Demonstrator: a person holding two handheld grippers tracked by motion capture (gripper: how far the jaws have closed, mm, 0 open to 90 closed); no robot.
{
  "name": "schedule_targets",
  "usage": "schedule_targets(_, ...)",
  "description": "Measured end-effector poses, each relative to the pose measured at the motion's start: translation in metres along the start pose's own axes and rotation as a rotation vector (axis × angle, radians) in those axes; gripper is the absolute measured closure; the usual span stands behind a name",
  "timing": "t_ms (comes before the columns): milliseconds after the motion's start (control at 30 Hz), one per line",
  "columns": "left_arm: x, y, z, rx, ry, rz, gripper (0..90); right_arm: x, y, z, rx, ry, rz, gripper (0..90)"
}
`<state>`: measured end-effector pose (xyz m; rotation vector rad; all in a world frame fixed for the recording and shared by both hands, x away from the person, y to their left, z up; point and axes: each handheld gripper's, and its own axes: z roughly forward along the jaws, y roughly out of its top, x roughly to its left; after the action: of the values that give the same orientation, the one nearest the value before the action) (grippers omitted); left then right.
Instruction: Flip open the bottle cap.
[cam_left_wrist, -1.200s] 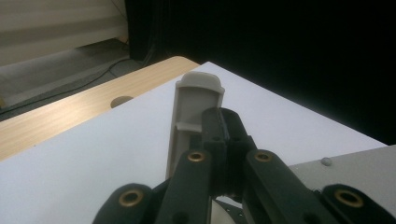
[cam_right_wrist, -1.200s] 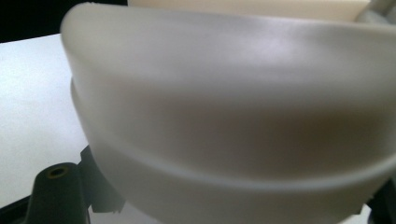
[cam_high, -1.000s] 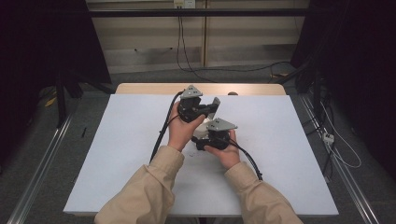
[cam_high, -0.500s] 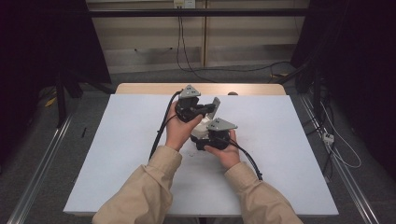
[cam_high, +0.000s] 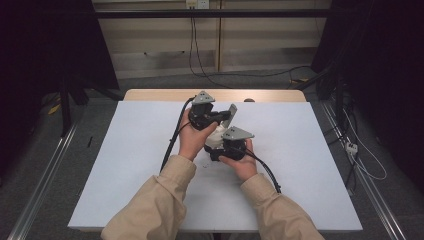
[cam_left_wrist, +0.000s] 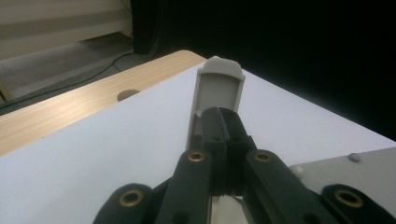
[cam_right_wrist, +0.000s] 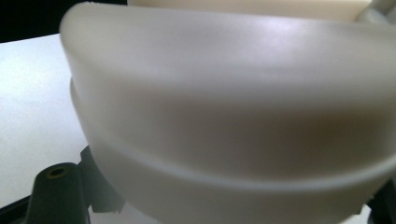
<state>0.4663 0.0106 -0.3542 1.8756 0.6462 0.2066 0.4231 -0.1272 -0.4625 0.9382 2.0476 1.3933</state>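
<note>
Both hands hold grippers close together over the middle of the white table top (cam_high: 125, 165). My right gripper (cam_high: 218, 148) is shut on a white rounded container (cam_high: 215, 138), whose curved wall (cam_right_wrist: 224, 116) sits right in front of the right gripper view, with a black finger (cam_right_wrist: 56, 191) showing beneath it. A pale grey lid flap (cam_high: 231, 114) stands up from the container. My left gripper (cam_left_wrist: 223, 122) has its jaws shut together, tips against the inner face of the flap (cam_left_wrist: 219, 86). Whether they pinch any part of it I cannot tell.
A bare wooden strip (cam_high: 150, 94) with a round hole (cam_high: 248, 100) runs along the table's far edge. Cables (cam_high: 170, 145) trail from both grippers across the table. Dark stands and floor rails flank the table, and wires lie on the floor (cam_high: 360, 155) at the right.
</note>
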Motion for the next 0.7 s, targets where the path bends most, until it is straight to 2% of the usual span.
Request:
schedule_targets(167, 0.000, -0.001, 0.002, -0.007, -0.005, 0.005, 90.0, 0.000, 0.000, 0.000, 0.000, 0.000, 0.000, 18.5)
schedule_targets(700, 0.005, -0.003, 0.013, 0.019, -0.010, 0.000, 90.0, 0.000, 0.000, 0.000, 0.000, 0.000, 0.004, 18.5)
